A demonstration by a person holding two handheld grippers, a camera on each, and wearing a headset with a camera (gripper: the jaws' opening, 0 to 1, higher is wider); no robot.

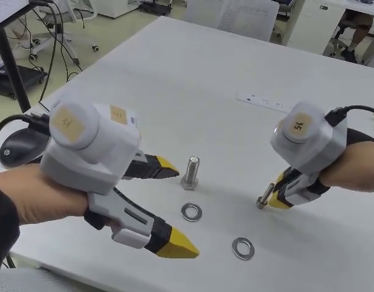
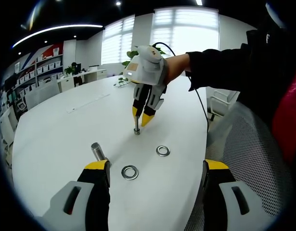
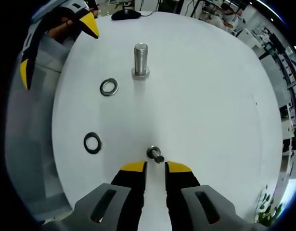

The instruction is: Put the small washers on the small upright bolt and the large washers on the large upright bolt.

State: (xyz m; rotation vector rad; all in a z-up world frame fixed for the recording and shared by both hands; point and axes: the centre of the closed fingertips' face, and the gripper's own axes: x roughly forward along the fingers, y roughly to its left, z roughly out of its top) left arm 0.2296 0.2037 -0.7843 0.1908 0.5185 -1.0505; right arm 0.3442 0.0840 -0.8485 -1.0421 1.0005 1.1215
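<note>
The large bolt (image 1: 191,172) stands upright mid-table, and it appears again in the right gripper view (image 3: 141,60). The small bolt (image 1: 264,196) stands to its right, leaning slightly. My right gripper (image 1: 273,199) points down at it, jaws a narrow gap apart, with the small bolt (image 3: 155,154) just ahead of the tips and not clamped. Two steel washers lie flat on the table: one washer (image 1: 191,212) in front of the large bolt, the other washer (image 1: 242,248) nearer me. My left gripper (image 1: 174,207) hovers wide open left of the washers, holding nothing.
The white table (image 1: 193,91) carries a white power strip (image 1: 266,101) at the far right. A black mouse (image 1: 19,146) sits by the left edge. Chairs and desks stand beyond the table.
</note>
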